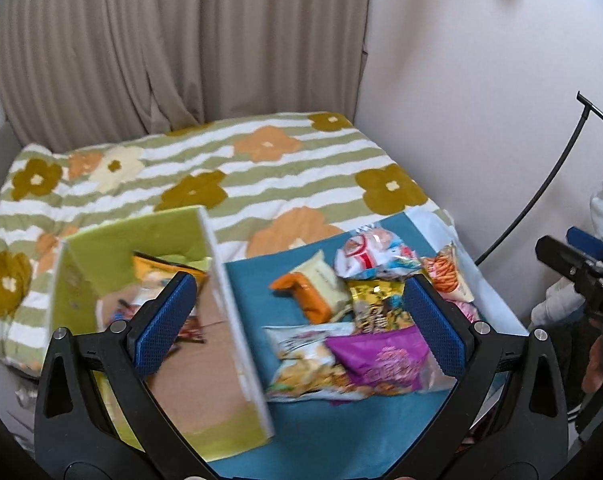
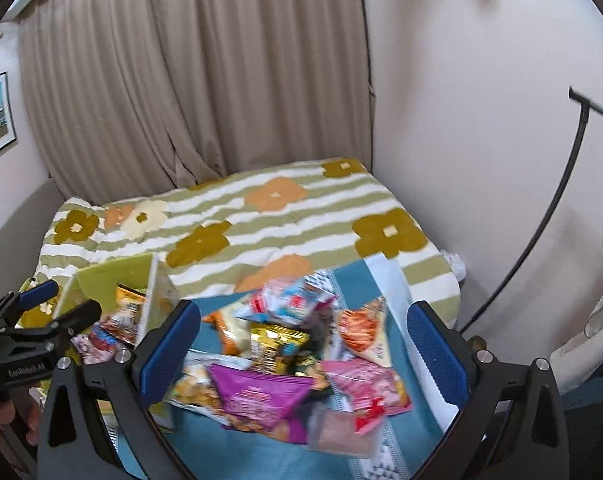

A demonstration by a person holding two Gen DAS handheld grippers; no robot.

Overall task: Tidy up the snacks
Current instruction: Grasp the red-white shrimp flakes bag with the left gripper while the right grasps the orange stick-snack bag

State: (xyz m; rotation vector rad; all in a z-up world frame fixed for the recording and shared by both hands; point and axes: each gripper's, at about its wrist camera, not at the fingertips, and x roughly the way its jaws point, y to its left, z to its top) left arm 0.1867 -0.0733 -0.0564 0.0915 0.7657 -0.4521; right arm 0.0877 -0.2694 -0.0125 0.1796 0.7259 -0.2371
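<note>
The snack packets (image 2: pixel 277 364) lie in a loose heap on a teal cloth (image 1: pixel 325 436), just right of a green box (image 1: pixel 113 240) whose white side wall (image 1: pixel 237 320) stands between box and heap. At the near side of the heap a purple bag (image 1: pixel 381 356) overlaps a pale bag of chips (image 1: pixel 305 372). Farther from the box's front sit a gold packet (image 1: pixel 377 304), an orange-and-cream packet (image 1: pixel 313 292) and a white-and-red bag (image 1: pixel 373 252). An orange packet of sticks (image 1: pixel 445 272) lies at the heap's far-right edge, well away from the box. In the right wrist view a pink-and-red packet (image 2: pixel 365 388) lies right of the purple bag. Inside the box, on its brown floor, a yellow-orange packet (image 1: pixel 161 268) and a few others rest; they are blurred.

The left gripper (image 1: pixel 297 324) hangs above the box's white wall with its blue pads (image 1: pixel 165 320) spread wide, one over the box and one over the heap, holding nothing. The right gripper (image 2: pixel 301 356) hangs over the heap, right of the box, fingers likewise wide apart and empty. Beyond the box spreads a striped flowered blanket (image 1: pixel 229 172), with a beige curtain (image 1: pixel 141 48) behind it.
</note>
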